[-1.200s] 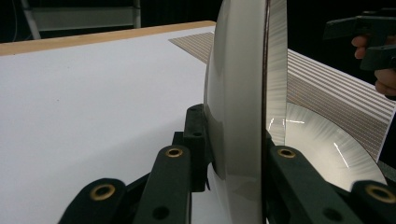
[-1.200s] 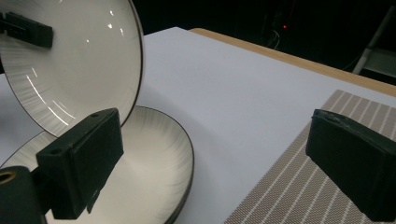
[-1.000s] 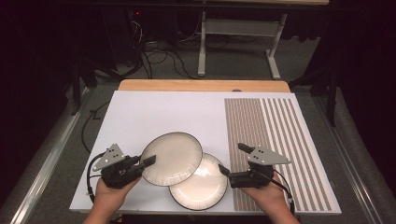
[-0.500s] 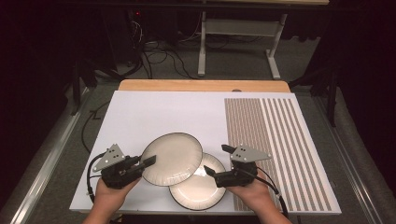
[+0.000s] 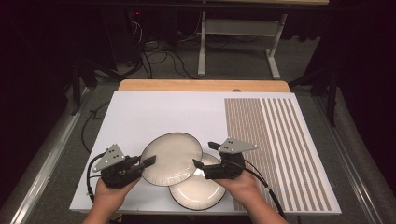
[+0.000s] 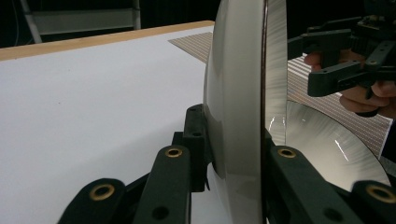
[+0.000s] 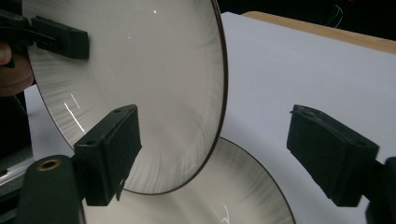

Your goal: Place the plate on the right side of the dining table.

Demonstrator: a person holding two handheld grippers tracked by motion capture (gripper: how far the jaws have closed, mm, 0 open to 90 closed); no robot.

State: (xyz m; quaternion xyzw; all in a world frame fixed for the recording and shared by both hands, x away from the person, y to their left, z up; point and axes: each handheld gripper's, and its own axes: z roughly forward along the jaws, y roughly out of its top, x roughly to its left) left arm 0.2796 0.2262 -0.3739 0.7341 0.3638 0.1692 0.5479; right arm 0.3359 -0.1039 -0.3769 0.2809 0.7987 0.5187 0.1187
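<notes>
Plates first: I've got the upper round cream ceramic plate with the thin dark rim [image 5: 171,158] clamped at its 9 o'clock edge by the left gripper [image 5: 150,161], jaws pinched tight on the rim, as the left gripper view shows with the plate edge-on between them [image 6: 236,116]. It's lifted near the front of the white table board [image 5: 163,112], overlapping the second matching cream plate [image 5: 201,191], which lies flat below at about 5 o'clock from it.

My right gripper [image 5: 201,157] sits at the held plate's 3 o'clock rim. Its jaws are apart and have just been closing; in the right gripper view the plate's rim [image 7: 219,93] passes between them with neither pad pressing yet.

To do this well, I'd say slide the right jaws a bit deeper over the rim before squeezing, keep the left hand dead steady, and stay clear of the lower plate so nothing clinks.

Orientation: the plate is round, so no real long axis. Its face points mostly up, seemingly tilted a little.
</notes>
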